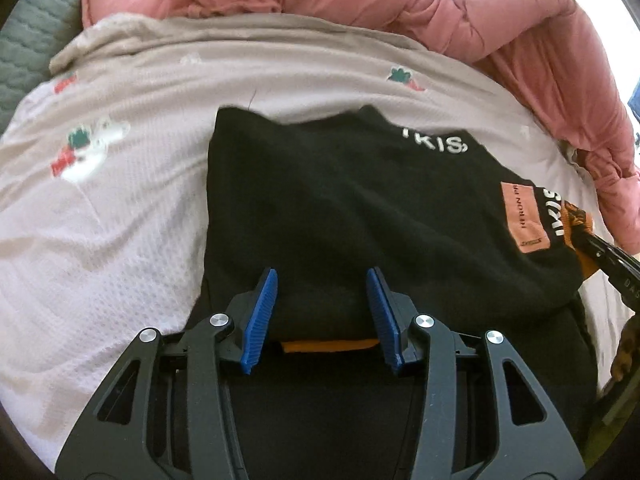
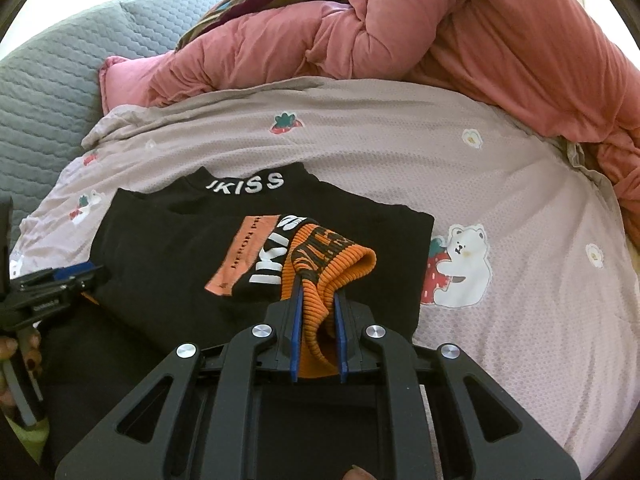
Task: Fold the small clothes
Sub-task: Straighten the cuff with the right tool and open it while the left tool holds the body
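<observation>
A small black sweater [image 1: 340, 208] with white lettering on the collar and an orange patch lies on the bed; it also shows in the right wrist view [image 2: 168, 248]. My left gripper [image 1: 322, 280] is open just above the sweater's near left part, blue pads apart, with an orange hem strip [image 1: 328, 346] between its fingers' bases. My right gripper [image 2: 318, 300] is shut on the orange ribbed cuff [image 2: 332, 264] of a sleeve, held over the sweater's chest. The right gripper shows at the left wrist view's right edge [image 1: 600, 248].
A pale pink blanket [image 2: 500, 184] with bear and strawberry prints covers the bed. A bunched pink duvet [image 2: 440, 28] lies along the back and right. A grey quilted cover [image 2: 44, 92] is at the back left.
</observation>
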Demonstrator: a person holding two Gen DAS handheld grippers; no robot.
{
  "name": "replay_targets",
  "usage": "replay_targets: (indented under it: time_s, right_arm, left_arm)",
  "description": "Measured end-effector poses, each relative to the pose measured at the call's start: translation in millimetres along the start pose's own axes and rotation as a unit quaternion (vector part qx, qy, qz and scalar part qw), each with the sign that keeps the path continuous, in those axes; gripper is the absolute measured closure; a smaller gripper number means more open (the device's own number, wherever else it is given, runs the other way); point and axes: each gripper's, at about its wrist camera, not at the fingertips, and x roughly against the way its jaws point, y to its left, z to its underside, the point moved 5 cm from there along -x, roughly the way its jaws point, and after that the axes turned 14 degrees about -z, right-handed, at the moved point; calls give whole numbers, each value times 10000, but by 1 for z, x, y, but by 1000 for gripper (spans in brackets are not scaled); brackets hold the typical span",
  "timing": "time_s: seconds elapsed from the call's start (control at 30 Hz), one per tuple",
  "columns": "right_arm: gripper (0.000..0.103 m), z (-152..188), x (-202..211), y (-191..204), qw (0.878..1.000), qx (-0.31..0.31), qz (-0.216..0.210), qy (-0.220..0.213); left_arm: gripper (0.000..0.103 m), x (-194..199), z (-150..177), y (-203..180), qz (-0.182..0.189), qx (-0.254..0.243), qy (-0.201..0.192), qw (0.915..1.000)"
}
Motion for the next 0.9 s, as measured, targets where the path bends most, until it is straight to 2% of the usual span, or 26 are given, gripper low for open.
replay_targets:
  time_s: [0.1,0.17,0.2,0.23,0.4,0.5,0.73,0.9]
  right_arm:
    - [89,8,-10,-7,9991,-26,325,263]
    - [84,13,-15,-14,9980,-188,452,390]
    - [78,15,-16,-17,9972,-213,591,397]
    - [73,16,-14,-19,9964,-210,743,355]
    - [71,13,2,-17,9967,-249,770,44]
    - [70,6,12,-3,9981,-105,576,-195]
    - [70,6,-7,44,9986,532,-11,77]
    - [67,13,-26,54,9972,571,-262,393]
  left_arm:
    - [64,0,2,-1,17,-9,-16,10000]
    - [64,1,2,-1,15,-22,-19,10000]
    - [64,1,1,0,22,-13,-20,10000]
    - [64,0,2,1,31,0,-19,10000]
    - [64,0,1,1,49,14,-48,10000]
    - [64,2,3,2,42,27,-69,10000]
    - [64,6,5,2,-3,-15,-110,9999]
    - [64,6,5,2,2,-18,-122,9999]
